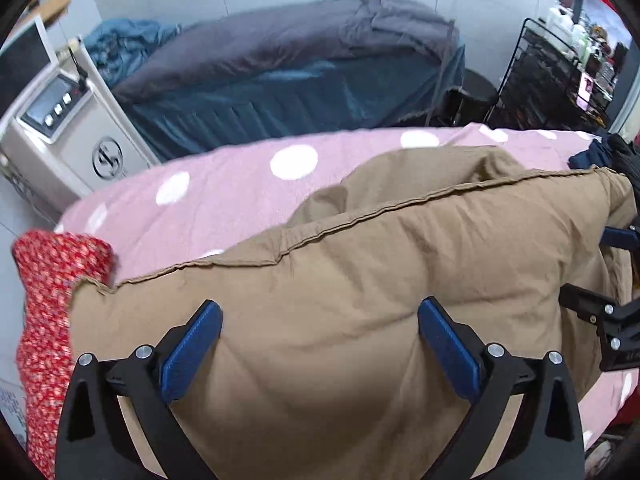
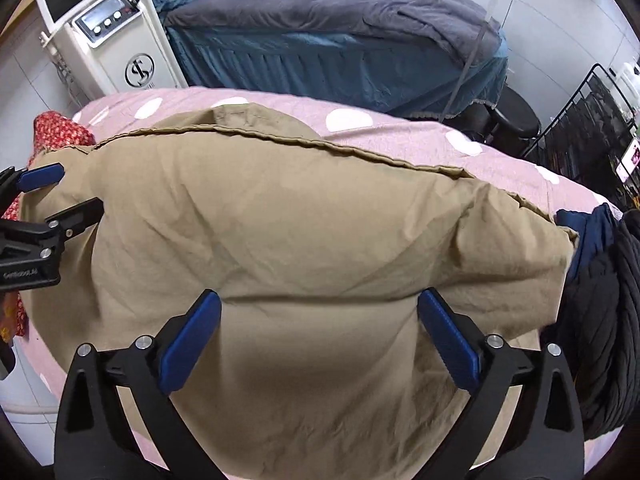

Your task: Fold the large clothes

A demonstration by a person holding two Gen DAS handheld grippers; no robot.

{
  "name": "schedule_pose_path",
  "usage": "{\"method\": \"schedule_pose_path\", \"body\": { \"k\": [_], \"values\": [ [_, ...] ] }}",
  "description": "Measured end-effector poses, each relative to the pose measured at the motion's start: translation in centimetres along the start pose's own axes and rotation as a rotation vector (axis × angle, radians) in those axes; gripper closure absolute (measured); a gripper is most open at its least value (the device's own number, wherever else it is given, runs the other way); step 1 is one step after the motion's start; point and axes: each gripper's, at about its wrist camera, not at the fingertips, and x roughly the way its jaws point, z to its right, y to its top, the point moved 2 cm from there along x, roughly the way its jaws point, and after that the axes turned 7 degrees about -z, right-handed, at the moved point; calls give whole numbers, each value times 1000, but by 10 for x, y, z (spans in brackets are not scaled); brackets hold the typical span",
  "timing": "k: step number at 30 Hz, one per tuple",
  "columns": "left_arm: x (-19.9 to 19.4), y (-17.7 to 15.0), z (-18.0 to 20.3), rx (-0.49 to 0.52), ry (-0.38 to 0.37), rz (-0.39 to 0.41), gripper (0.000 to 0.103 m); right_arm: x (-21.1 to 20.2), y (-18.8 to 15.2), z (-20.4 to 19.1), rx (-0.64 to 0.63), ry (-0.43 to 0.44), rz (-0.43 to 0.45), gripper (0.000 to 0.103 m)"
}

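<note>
Below, both grippers [image 1: 319, 320] [image 2: 319, 312] gape wide, empty, over creased tan cotton garment [image 2: 304, 216].

Both my wrist cameras look steeply down, close over the tan garment [image 1: 360, 264]; both views share it and the blue-skirted bed [image 2: 328, 56] beyond.
</note>
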Motion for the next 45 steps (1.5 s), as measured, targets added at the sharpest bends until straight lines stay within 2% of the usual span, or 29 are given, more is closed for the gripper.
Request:
{"method": "schedule_pose_path", "body": {
  "k": [6, 12, 21, 37, 45],
  "values": [
    [35, 21, -10, -91, -63, -107, 5, 39, 24, 9, 36, 50, -120, 5],
    [62, 34, -4, -31, -35, -181, 5, 71, 41, 12, 50, 66, -236, 5],
    [86, 40, -3, -7, -26, -186, 5, 104, 56, 11, 50, 51, -306, 4],
    [93, 43, 1, -5, -11, -153, 5, 115, 58, 13, 69, 37, -286, 4],
    [53, 38, -4, -62, -17, -86, 6, 95, 42, 12, 93, 61, -213, 4]
  ]
}}
